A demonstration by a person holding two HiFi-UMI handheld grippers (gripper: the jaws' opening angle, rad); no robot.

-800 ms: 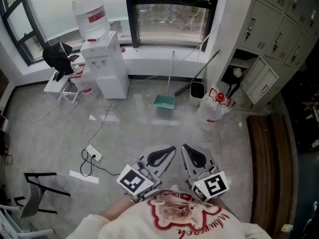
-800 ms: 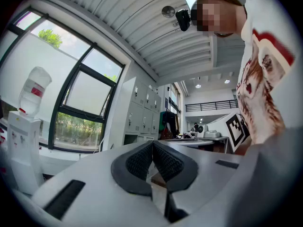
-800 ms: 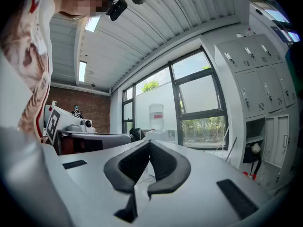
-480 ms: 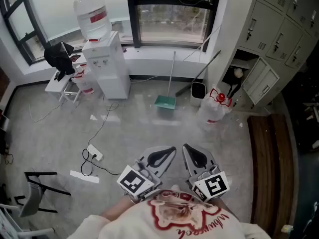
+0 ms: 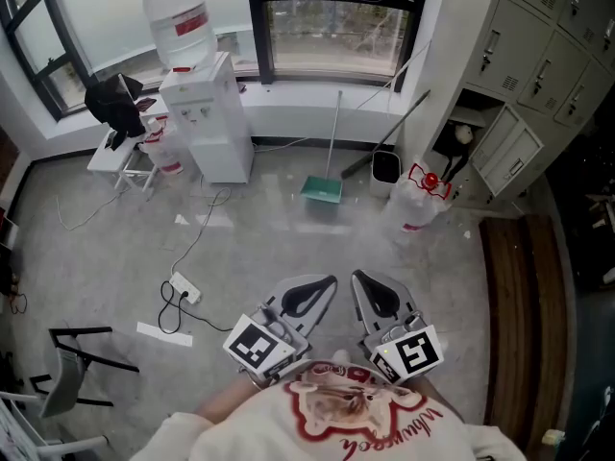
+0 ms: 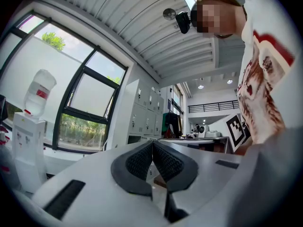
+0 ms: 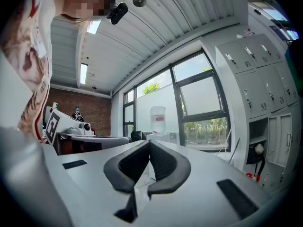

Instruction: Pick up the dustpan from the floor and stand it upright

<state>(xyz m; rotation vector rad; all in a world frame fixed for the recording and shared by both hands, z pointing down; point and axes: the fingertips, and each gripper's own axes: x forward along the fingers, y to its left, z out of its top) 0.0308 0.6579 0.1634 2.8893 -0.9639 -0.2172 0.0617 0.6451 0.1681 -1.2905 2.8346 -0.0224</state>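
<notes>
Nearest me, my left gripper (image 5: 322, 289) and right gripper (image 5: 365, 286) sit side by side, well short of the dispenser (image 5: 207, 113). Both have their jaws pressed together with nothing between them. A power strip (image 5: 183, 288) lies between the grippers and the dispenser. The green dustpan (image 5: 321, 189) rests on the floor (image 5: 288, 248) to the dispenser's right, its long handle (image 5: 332, 133) reaching toward the window (image 5: 332, 36). A black bin (image 5: 384, 168) stands just beyond the dustpan, farther right of the dispenser.

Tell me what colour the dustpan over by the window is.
The dustpan is green. It shows best in the head view.
</notes>
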